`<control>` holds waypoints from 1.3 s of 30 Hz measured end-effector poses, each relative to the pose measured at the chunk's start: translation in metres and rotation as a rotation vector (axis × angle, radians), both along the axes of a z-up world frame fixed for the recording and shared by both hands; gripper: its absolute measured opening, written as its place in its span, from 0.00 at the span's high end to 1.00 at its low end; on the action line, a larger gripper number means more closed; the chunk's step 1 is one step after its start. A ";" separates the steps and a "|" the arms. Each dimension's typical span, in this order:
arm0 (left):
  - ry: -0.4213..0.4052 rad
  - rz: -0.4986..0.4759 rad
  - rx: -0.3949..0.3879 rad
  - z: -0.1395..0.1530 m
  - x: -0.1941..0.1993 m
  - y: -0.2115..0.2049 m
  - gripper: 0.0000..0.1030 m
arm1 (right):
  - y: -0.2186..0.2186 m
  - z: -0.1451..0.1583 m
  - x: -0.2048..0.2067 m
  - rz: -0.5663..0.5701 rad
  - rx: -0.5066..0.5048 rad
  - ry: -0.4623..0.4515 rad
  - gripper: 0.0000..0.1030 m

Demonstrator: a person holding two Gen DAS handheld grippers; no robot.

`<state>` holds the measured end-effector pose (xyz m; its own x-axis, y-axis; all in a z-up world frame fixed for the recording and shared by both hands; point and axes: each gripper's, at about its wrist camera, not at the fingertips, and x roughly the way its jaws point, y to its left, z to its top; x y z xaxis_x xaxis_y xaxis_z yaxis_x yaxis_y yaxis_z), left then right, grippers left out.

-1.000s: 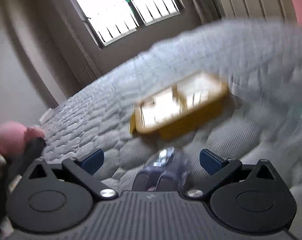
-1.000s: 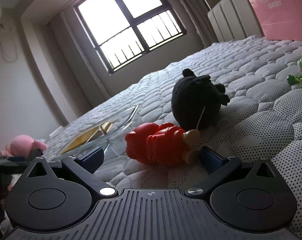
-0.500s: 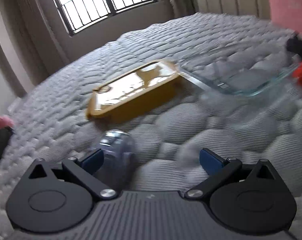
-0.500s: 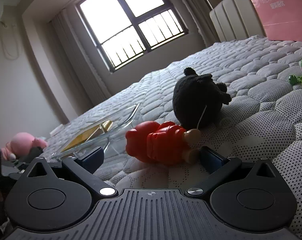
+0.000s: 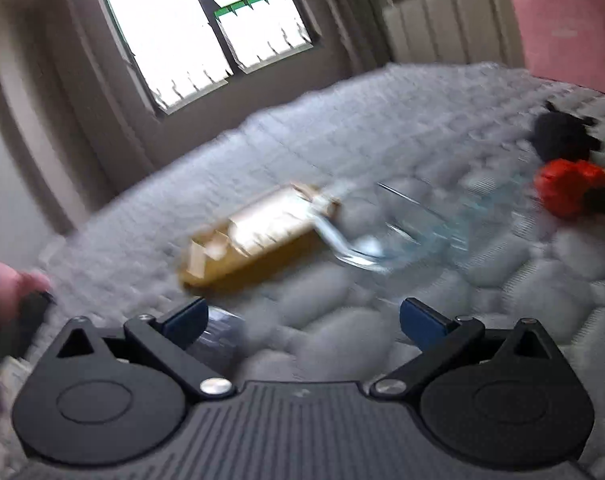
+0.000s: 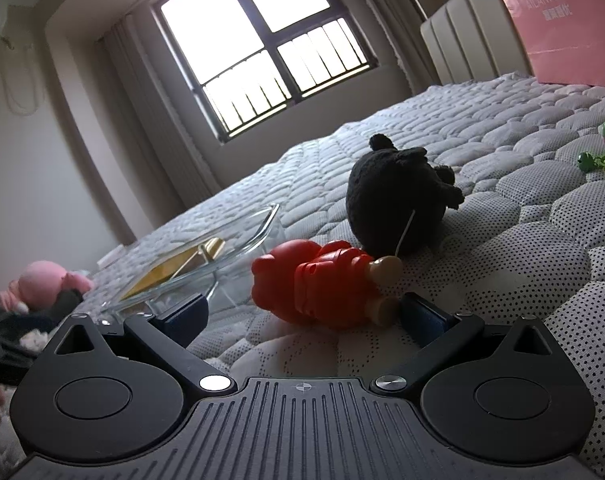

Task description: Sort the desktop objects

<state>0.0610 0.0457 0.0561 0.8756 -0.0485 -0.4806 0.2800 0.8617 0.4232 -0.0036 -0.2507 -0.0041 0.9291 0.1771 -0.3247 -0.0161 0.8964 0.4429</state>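
Flanking red figure point(image 6: 318, 284), right tongs point(image 6: 304, 316) agape

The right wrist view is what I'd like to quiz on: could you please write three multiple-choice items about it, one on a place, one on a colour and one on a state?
1. Where does the red toy figure lie?
A. inside the glass dish
B. on the mattress in front of the black plush toy
C. on the pink bag

2. What colour is the plush toy at the far left?
A. pink
B. blue
C. yellow

3. How do the right gripper's jaws stand?
A. shut on the figure
B. shut on nothing
C. open

Answers:
1 B: the red toy figure rests on the mattress, nearer than the black plush toy and beside the glass dish.
2 A: the plush toy is pink.
3 C: the right gripper shows its fingers wide apart.
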 end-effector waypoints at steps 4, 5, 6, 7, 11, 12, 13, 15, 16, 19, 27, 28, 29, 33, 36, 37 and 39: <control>-0.011 0.065 0.196 -0.017 0.033 0.014 0.00 | 0.001 0.000 0.000 -0.001 -0.005 -0.001 0.00; 0.001 0.084 0.252 -0.023 0.043 0.017 0.00 | 0.001 0.000 0.001 -0.001 -0.005 -0.001 0.00; 0.029 0.108 0.288 -0.029 0.054 0.020 0.00 | 0.001 -0.001 0.001 -0.001 -0.005 -0.002 0.00; 0.080 0.139 0.291 -0.034 0.066 0.024 0.00 | 0.001 -0.001 0.000 -0.001 -0.004 -0.003 0.00; 0.216 0.241 0.150 -0.037 0.096 0.038 0.02 | 0.000 -0.002 0.000 0.004 -0.002 -0.007 0.00; 0.249 0.262 0.102 -0.034 0.100 0.041 0.06 | 0.000 -0.002 0.000 0.005 -0.001 -0.008 0.00; 0.286 0.278 0.046 -0.032 0.103 0.045 0.16 | -0.001 -0.002 0.000 0.007 0.001 -0.009 0.00; 0.307 0.306 0.003 -0.027 0.104 0.048 0.30 | -0.002 -0.003 0.001 0.009 0.004 -0.011 0.00; 0.302 0.308 0.022 -0.026 0.102 0.047 0.30 | -0.002 -0.003 0.001 0.009 0.004 -0.012 0.00; 0.317 0.305 0.010 -0.023 0.096 0.045 0.30 | -0.003 -0.003 0.000 0.009 0.006 -0.013 0.00; 0.353 0.274 -0.100 0.000 0.069 0.041 0.35 | -0.003 -0.003 0.000 0.007 0.005 -0.012 0.00; 0.341 0.269 -0.103 0.005 0.065 0.038 0.58 | -0.003 -0.003 0.000 0.007 0.005 -0.012 0.00; 0.326 0.270 -0.105 0.013 0.061 0.034 0.68 | -0.003 -0.003 0.000 0.007 0.005 -0.013 0.00; 0.289 0.273 -0.162 0.048 0.058 0.026 0.79 | -0.003 -0.003 0.000 0.008 0.008 -0.015 0.00; 0.293 0.292 -0.224 0.071 0.063 0.024 0.79 | -0.004 -0.001 0.000 0.014 0.021 -0.015 0.00; 0.306 0.299 -0.247 0.076 0.066 0.025 0.79 | -0.004 0.003 0.002 0.022 0.034 0.002 0.00; 0.322 0.318 -0.271 0.083 0.069 0.027 0.70 | -0.004 0.010 0.004 0.039 0.062 0.036 0.00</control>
<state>0.1305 0.0732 0.1393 0.6772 0.0357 -0.7350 0.0660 0.9919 0.1090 0.0006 -0.2546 0.0056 0.9090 0.2339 -0.3450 -0.0337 0.8662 0.4985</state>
